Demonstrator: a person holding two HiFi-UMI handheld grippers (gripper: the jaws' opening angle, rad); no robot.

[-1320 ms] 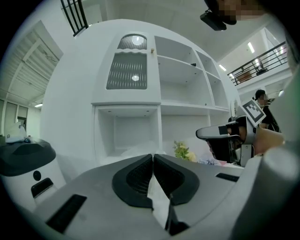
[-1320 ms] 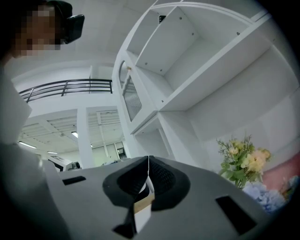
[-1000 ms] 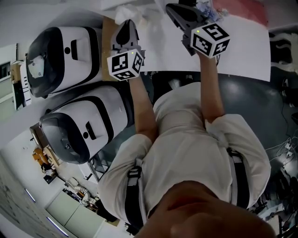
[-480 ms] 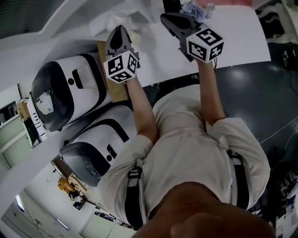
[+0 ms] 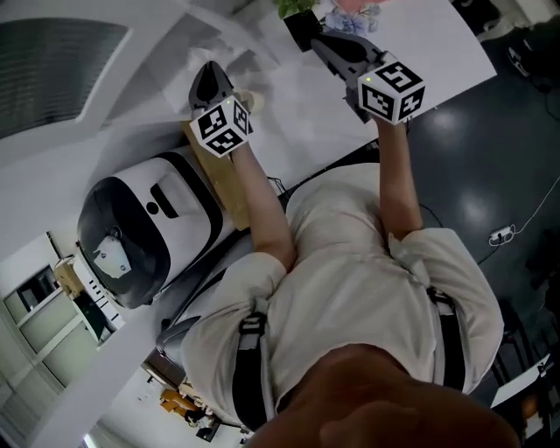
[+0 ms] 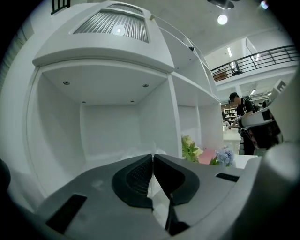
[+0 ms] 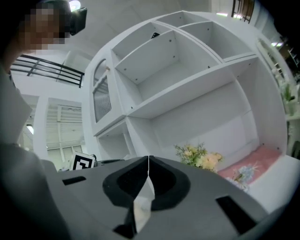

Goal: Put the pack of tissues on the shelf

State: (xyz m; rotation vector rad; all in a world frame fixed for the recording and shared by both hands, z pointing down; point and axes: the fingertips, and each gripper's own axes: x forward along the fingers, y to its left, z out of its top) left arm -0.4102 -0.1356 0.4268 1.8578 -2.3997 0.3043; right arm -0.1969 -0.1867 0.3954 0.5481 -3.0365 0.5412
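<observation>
While the head view shows the pack of tissues [image 5: 245, 57] lying crosswise just ahead of the left hand-held gripper [image 5: 208, 74], its own view has jaws pinched on pale wrapper, an open shelf [image 6: 108, 126] bay straight ahead. The right hand-held gripper [image 7: 148, 161] likewise nips wrapper.

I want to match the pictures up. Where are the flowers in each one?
Head view: flowers at the very top edge, near the middle.
Left gripper view: flowers right of centre, low in the next shelf compartment.
Right gripper view: flowers just below centre, on the lowest level.
Shared landmark: the white shelf.
</observation>
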